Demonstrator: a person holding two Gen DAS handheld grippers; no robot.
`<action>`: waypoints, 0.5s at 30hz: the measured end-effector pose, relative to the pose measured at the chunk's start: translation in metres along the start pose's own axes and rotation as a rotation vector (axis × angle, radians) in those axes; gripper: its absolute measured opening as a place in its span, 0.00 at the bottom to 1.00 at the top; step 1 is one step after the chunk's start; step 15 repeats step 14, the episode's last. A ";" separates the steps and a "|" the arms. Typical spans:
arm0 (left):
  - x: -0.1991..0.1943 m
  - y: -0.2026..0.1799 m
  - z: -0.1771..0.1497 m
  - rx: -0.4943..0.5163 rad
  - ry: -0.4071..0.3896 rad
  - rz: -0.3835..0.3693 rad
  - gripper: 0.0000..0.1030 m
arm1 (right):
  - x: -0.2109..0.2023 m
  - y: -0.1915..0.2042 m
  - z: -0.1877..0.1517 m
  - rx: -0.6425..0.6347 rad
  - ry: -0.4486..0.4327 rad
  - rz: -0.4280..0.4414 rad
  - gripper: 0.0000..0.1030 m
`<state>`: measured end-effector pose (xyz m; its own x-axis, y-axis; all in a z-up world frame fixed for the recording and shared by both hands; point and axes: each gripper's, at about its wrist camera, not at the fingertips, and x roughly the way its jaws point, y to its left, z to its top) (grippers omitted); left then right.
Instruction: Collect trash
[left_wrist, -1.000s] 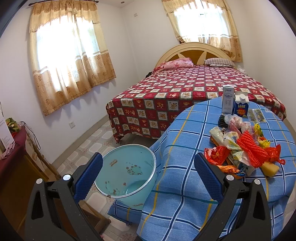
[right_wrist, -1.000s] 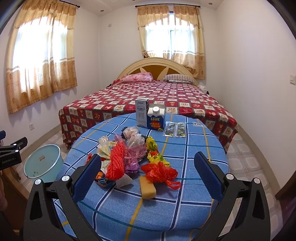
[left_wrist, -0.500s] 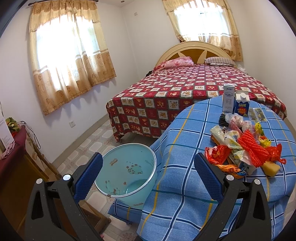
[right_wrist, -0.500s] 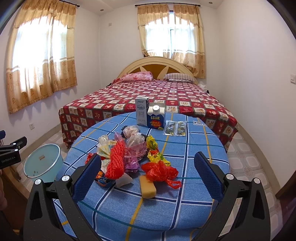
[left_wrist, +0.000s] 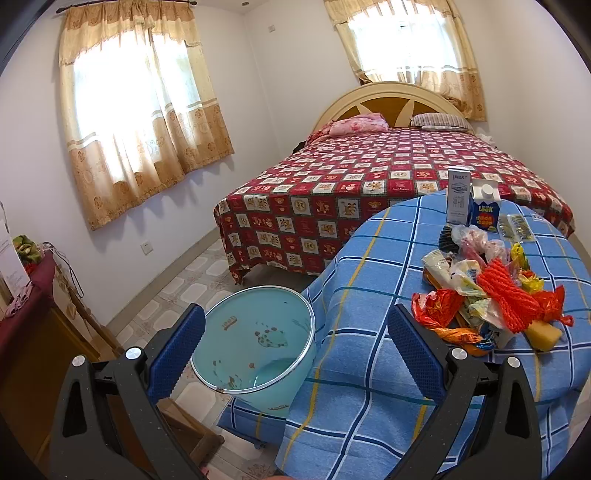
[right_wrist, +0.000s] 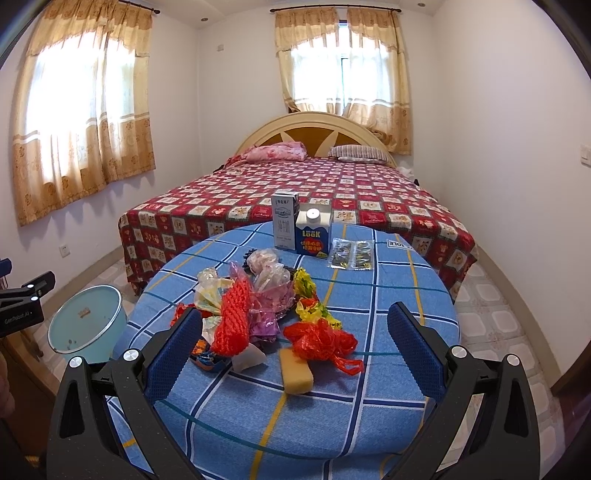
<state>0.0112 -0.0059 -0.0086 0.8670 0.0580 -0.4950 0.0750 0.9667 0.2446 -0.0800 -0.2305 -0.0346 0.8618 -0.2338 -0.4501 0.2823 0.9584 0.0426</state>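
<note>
1. Left gripper (left_wrist: 295, 339): seen at bottom of left wrist view, jaws spread wide, nothing held. Blue pads (left_wrist: 177, 350) frame the bin and the table edge.
2. Right gripper (right_wrist: 291, 347): seen at bottom of right wrist view, jaws spread wide, nothing held. It is raised above the near table edge, apart from the trash.
3. Trash pile (right_wrist: 258, 306): located at frame centre in right wrist view, on a round table w/ blue checked cloth (right_wrist: 388, 306). In left wrist view it is found at mid right (left_wrist: 487, 295).
4. Pile contents: red mesh net (right_wrist: 234, 321), red plastic bag (right_wrist: 321, 339), yellow wrappers (right_wrist: 308, 295), pinkish clear bags (right_wrist: 267, 280), misc. foil wrappers at the lower-left edge of the pile.
5. Yellow sponge (right_wrist: 295, 374): lying just below the red plastic bag, nearest item to the right gripper.
6. Light blue bin (left_wrist: 255, 347): standing on the floor, lower centre of left wrist view, just beside the hanging cloth; open top, small scraps visible inside. In right wrist view it is seen at lower left (right_wrist: 86, 325).
7. Two cartons (right_wrist: 303, 230) are standing upright at the far table edge, touching; clear packets (right_wrist: 351, 254) lie flat just right of them.
8. Bed w/ red checked cover (right_wrist: 314, 192) is located behind the table, mid frame.
</note>
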 end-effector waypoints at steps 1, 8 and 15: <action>0.000 0.001 0.000 -0.004 -0.001 0.000 0.94 | 0.001 0.000 0.000 0.000 0.000 0.002 0.95; 0.001 0.001 0.000 -0.005 0.014 -0.004 0.94 | 0.000 0.002 0.000 -0.012 0.009 0.015 0.95; 0.004 0.000 0.001 -0.006 0.026 -0.009 0.94 | 0.000 0.003 0.000 -0.013 0.009 0.016 0.95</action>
